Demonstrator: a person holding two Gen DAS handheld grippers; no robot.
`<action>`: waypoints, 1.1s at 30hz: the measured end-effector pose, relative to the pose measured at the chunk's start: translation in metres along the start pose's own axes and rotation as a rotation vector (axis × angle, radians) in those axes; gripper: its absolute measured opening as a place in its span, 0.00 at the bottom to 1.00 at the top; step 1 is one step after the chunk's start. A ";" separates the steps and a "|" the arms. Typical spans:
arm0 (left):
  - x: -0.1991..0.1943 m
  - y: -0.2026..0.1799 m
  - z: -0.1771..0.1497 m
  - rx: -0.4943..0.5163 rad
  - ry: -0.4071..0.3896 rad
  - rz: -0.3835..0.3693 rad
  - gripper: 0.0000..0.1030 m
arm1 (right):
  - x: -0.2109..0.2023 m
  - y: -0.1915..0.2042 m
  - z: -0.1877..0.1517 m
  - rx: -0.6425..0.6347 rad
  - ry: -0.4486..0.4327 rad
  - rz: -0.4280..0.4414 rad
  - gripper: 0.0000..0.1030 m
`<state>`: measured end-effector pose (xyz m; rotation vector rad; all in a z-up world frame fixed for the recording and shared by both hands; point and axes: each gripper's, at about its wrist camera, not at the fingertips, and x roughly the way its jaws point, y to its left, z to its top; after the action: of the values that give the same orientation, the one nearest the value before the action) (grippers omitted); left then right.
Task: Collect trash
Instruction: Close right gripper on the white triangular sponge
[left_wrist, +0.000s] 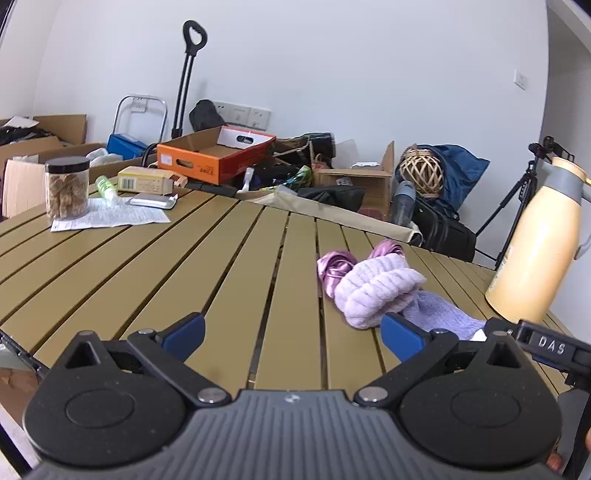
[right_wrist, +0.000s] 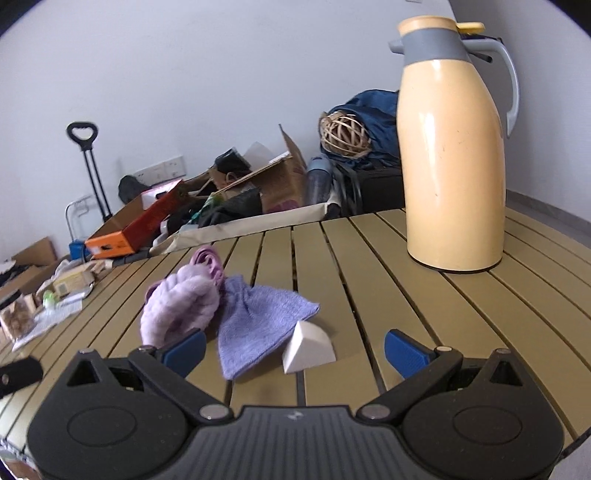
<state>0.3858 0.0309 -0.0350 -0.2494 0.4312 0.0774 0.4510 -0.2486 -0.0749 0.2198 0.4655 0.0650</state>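
Table (left_wrist: 207, 266) of olive slats, both grippers low over its near edge. Left gripper (left_wrist: 291, 334): blue pads spread wide, nothing between them, bare slats ahead. Right gripper (right_wrist: 295, 349): pads likewise wide apart and empty.

Likely trash lies in two clusters. Near cluster, in front of the right gripper: a white wedge-shaped piece (right_wrist: 308, 350), possibly foam, resting on the slats between the open pads and touching the edge of a lavender knitted cloth (right_wrist: 258, 325). The cloth runs under a fluffy lilac headband (right_wrist: 181, 310), with pink satin fabric (left_wrist: 334, 267) bunched behind it. Far cluster, at the table's far left: a printed paper sheet (left_wrist: 110, 216), a clear jar with a black lid (left_wrist: 66, 188) standing on its corner, a flattened foil wrapper (left_wrist: 153, 201), a small green-and-white bottle (left_wrist: 105, 188) and a yellow carton (left_wrist: 147, 179).

A cream thermos jug (right_wrist: 454, 155) stands upright to the right, well apart from the cloths.

Judgement: the right gripper's spread and low approach suit closing on the wedge first; it sits nearly centred. No bin is visible in either view, so the drop-off place cannot be told. Risk: pinching the cloth edge with the wedge.
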 end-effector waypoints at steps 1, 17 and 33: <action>0.001 0.001 0.000 -0.002 -0.002 0.005 1.00 | 0.002 0.000 0.001 0.001 -0.002 -0.011 1.00; 0.020 0.010 -0.005 -0.009 0.022 0.058 1.00 | 0.050 -0.015 0.004 -0.071 0.104 -0.067 0.72; 0.023 0.004 -0.014 0.012 0.045 0.046 1.00 | 0.056 -0.009 -0.006 -0.035 0.108 0.049 0.30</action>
<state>0.4003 0.0318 -0.0576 -0.2297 0.4819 0.1149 0.4986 -0.2499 -0.1069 0.1939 0.5657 0.1330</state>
